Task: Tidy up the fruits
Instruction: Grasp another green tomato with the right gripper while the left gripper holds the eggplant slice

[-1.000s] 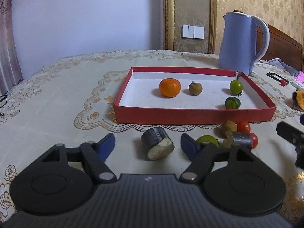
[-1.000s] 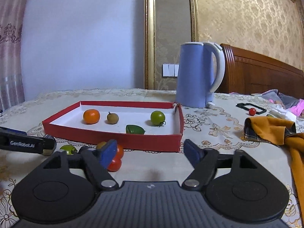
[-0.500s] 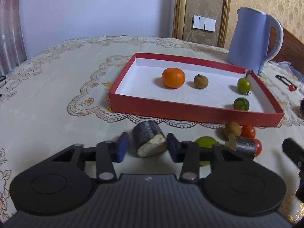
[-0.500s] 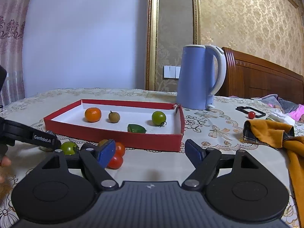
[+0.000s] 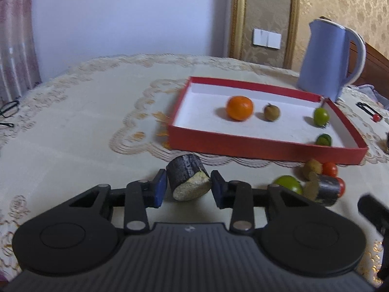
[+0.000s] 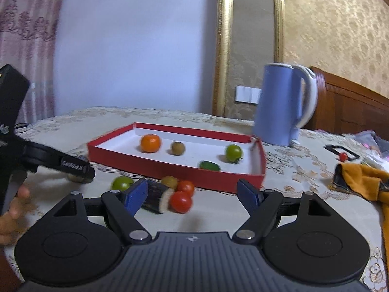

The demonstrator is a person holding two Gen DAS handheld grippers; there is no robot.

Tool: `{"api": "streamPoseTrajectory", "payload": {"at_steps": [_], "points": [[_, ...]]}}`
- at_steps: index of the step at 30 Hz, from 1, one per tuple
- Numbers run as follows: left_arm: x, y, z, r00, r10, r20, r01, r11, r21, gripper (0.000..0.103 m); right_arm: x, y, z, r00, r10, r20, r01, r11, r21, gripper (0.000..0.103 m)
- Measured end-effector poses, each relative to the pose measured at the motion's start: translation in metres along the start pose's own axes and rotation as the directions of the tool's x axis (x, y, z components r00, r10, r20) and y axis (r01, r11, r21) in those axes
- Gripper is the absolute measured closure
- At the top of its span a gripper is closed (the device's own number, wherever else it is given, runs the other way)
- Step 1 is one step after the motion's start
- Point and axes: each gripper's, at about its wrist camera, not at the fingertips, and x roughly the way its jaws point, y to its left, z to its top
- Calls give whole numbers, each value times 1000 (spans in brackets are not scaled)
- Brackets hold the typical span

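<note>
Left wrist view shows my left gripper with its jaws drawn in on the dark sugarcane piece, both blue pads touching its sides; a second ago they stood wide apart with the piece lying loose between them, and half a second ago they were only partly closed; the piece sits on the worktop just before the red tray; the whole view has swung so the tray lies further right than before. Inside the tray rest the orange, a brown fruit, a green tomato and a dark green fruit, unchanged; outside its front wall a loose cluster holds a green fruit, a second sugarcane piece and red tomatoes. Right wrist view shows my right gripper with jaws spread wide and holding nothing, as earlier; the cluster now lies closer to its left pad; the blue kettle stands behind the tray.
</note>
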Motion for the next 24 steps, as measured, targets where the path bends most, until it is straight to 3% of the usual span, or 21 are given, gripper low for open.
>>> {"api": "streamPoseTrajectory", "payload": {"at_steps": [8,14,19,24], "points": [[-4,15,0,999,39,17,-39,999,9,68,2,13,0,999,-29,-14,28,997,-72,23],[-2,23,0,999,50,15,-50,999,6,68,2,44,8,984,177,-19,-178,973,-145,27],[-6,25,1,998,59,35,-60,998,17,67,29,64,14,972,211,-103,-227,956,-188,45],[-2,31,2,997,67,35,-67,998,10,67,48,71,17,969,194,-151,-224,949,-222,45]]}}
